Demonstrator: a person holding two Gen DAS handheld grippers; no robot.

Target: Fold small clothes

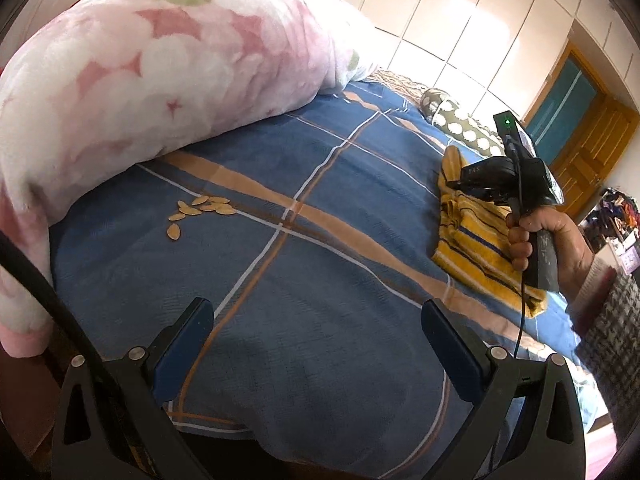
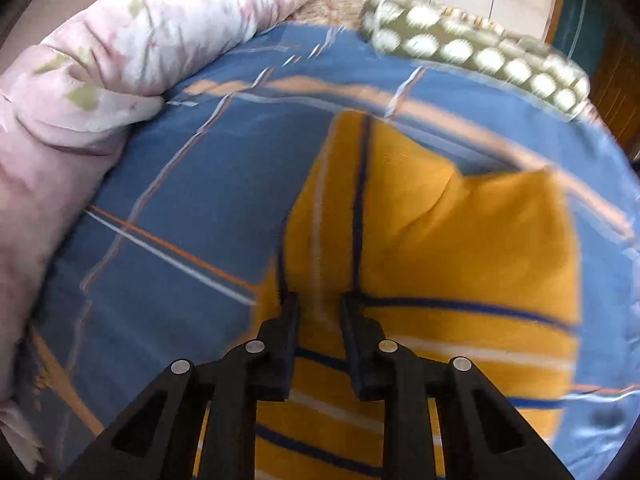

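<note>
A small yellow garment with dark blue and white stripes [image 1: 476,240] lies folded on the blue plaid bedsheet [image 1: 320,208] at the right. My left gripper [image 1: 316,316] is open and empty, low over the sheet, well left of the garment. My right gripper [image 2: 319,304], held in a hand [image 1: 556,236], is over the garment [image 2: 460,248]. Its jaws are narrowed with a fold of the yellow cloth between the fingertips; the right wrist view is blurred by motion.
A big pink floral blanket [image 1: 160,72] is piled along the left and back of the bed. Several tan seeds [image 1: 204,208] lie on the sheet near it. An olive pillow with white dots [image 2: 480,52] lies at the back right. A wooden door [image 1: 592,148] stands beyond.
</note>
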